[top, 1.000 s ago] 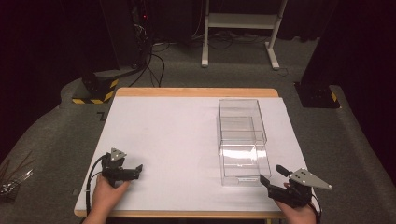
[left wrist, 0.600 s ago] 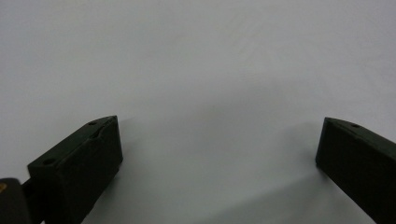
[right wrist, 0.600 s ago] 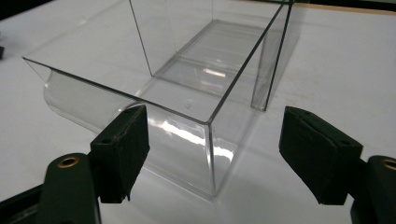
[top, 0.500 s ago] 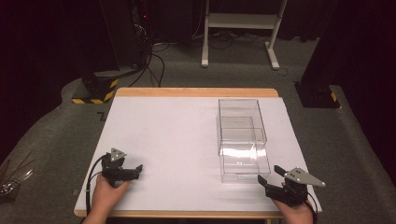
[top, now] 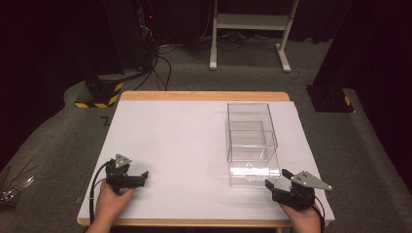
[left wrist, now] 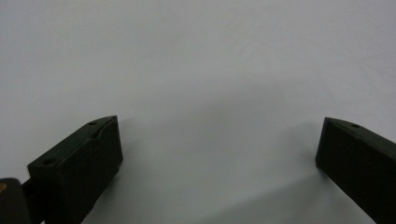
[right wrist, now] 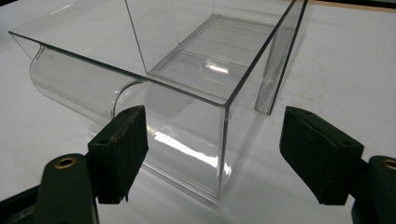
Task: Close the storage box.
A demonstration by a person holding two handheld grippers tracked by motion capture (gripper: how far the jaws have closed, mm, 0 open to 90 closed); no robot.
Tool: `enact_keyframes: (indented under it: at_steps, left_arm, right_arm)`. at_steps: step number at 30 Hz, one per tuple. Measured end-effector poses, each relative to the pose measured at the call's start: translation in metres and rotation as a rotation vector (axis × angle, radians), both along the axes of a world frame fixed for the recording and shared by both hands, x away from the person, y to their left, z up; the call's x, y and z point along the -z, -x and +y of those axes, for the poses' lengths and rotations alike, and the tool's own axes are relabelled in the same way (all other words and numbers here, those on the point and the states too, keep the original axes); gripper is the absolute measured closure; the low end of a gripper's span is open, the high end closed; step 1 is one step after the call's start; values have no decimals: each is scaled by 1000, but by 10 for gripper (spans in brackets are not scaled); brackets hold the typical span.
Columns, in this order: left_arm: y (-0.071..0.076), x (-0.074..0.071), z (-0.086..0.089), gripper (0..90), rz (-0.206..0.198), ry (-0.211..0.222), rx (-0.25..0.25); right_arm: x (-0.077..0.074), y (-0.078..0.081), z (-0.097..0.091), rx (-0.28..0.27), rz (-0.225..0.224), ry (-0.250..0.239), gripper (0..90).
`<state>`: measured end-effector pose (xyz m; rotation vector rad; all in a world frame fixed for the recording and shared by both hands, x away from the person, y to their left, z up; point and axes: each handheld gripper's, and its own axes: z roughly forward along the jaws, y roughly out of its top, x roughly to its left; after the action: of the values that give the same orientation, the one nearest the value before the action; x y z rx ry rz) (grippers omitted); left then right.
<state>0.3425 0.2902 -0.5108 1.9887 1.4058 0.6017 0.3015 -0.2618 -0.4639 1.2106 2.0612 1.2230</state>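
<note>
- A clear plastic box (top: 252,143) sits on the right side of the white table (top: 184,141). It runs from near the far edge toward the near edge.
- The box is open on top. Its near end has a rounded front, seen in the right gripper view (right wrist: 154,98).
- The right gripper (top: 274,180) is at the near right corner of the table, just in front of the box's near end. A hand (top: 303,218) holds it.
- Its two black jaws are spread wide apart. The near right corner of the box sits between them, but the jaws do not touch it (right wrist: 219,135).
- The left gripper (top: 144,176) is at the near left of the table, well apart from the box. A hand (top: 109,204) holds it too.
- Its jaws are also wide apart, with just bare white table between them (left wrist: 219,135).
- A black cable (top: 94,182) loops from the left gripper toward the near edge.
</note>
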Motion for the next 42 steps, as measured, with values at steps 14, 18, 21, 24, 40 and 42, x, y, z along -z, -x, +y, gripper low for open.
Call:
enact_keyframes:
  at_steps: [14, 18, 21, 24, 40, 42]
  left_arm:
    - [0, 0, 0, 7, 0, 1, -1]
    - [0, 0, 0, 7, 0, 1, 0]
    - [0, 0, 0, 7, 0, 2, -1]
    - [0, 0, 0, 7, 1, 3, -2]
    - [0, 0, 0, 7, 0, 0, 0]
    - [0, 0, 0, 7, 1, 2, -2]
  right_arm:
    - [1, -6, 4, 22, -18, 6, 227]
    - [1, -9, 5, 35, -20, 12, 226]
    - [2, -11, 5, 41, -19, 14, 223]
    - [3, -13, 6, 45, -14, 20, 222]
    - [5, -27, 8, 57, -2, 35, 221]
    - [5, -29, 8, 55, -1, 36, 220]
